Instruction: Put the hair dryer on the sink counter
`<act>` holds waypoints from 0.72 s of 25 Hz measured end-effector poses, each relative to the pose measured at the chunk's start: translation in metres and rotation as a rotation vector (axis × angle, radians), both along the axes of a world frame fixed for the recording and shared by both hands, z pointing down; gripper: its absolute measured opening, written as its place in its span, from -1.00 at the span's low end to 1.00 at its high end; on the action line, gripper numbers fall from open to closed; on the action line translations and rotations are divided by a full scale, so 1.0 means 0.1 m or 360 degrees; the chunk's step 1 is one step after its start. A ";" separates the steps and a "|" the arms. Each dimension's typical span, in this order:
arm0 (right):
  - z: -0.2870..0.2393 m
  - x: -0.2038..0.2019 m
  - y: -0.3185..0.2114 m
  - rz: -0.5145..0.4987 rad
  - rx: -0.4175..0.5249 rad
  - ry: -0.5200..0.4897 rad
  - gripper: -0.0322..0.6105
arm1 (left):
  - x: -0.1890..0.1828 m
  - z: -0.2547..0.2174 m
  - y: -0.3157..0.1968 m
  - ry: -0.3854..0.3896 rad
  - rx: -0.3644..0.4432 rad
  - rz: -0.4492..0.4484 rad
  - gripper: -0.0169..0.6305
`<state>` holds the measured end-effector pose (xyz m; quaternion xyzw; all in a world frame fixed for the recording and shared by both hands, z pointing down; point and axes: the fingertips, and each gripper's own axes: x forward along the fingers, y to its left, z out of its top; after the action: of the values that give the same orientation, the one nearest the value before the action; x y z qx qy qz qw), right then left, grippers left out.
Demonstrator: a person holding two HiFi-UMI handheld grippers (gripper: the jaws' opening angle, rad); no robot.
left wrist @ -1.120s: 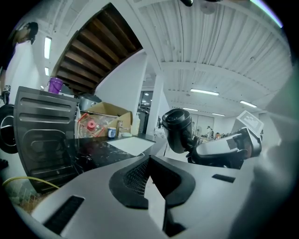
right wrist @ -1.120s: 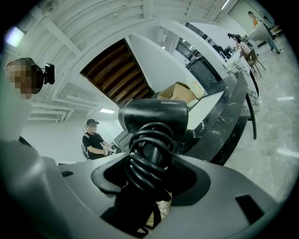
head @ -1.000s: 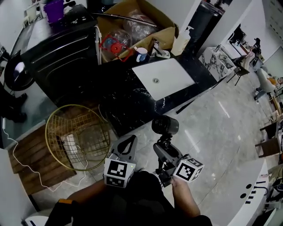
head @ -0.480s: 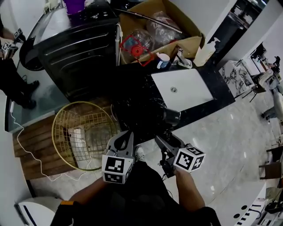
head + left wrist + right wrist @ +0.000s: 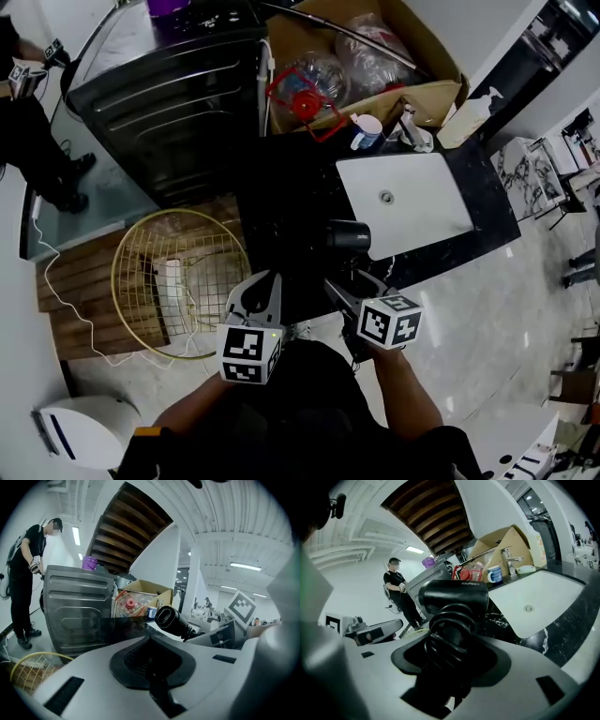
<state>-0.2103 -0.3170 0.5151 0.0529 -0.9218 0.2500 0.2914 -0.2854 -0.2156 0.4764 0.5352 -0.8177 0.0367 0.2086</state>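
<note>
Hair dryer [image 5: 452, 597]: handle mostly hidden inside right tool [image 5: 349, 289], clamped on it.

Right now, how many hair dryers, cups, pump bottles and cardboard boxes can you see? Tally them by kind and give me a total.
Hair dryer: 1, gripped by the right tool
Cup: 1
Pump bottle: 1
Cardboard box: 1
Total: 4
</note>
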 end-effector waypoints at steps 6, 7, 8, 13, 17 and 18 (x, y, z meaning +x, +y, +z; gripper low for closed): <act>0.22 -0.16 -0.12 -0.0073 0.0076 0.0115 -0.07 | -0.09 0.10 -0.13 0.0020 -0.0053 -0.0040 -0.93; 0.25 -0.18 -0.13 -0.0085 0.0084 0.0128 -0.07 | -0.10 0.13 -0.14 0.0025 -0.0061 -0.0046 -0.93; 0.28 -0.20 -0.13 -0.0097 0.0091 0.0141 -0.07 | -0.11 0.15 -0.15 0.0029 -0.0068 -0.0052 -0.93; 0.39 -0.29 -0.09 -0.0151 0.0110 0.0186 -0.07 | -0.14 0.21 -0.18 0.0038 -0.0088 -0.0068 -0.93; 0.47 -0.34 -0.04 -0.0188 0.0117 0.0221 -0.07 | -0.15 0.26 -0.15 0.0049 -0.0108 -0.0082 -0.93; 0.50 -0.35 -0.03 -0.0195 0.0123 0.0233 -0.07 | -0.16 0.27 -0.14 0.0052 -0.0113 -0.0087 -0.93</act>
<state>-0.2455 -0.3205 0.5648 0.0259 -0.9085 0.1916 0.3705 -0.3012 -0.2298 0.5036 0.5055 -0.8267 0.0513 0.2417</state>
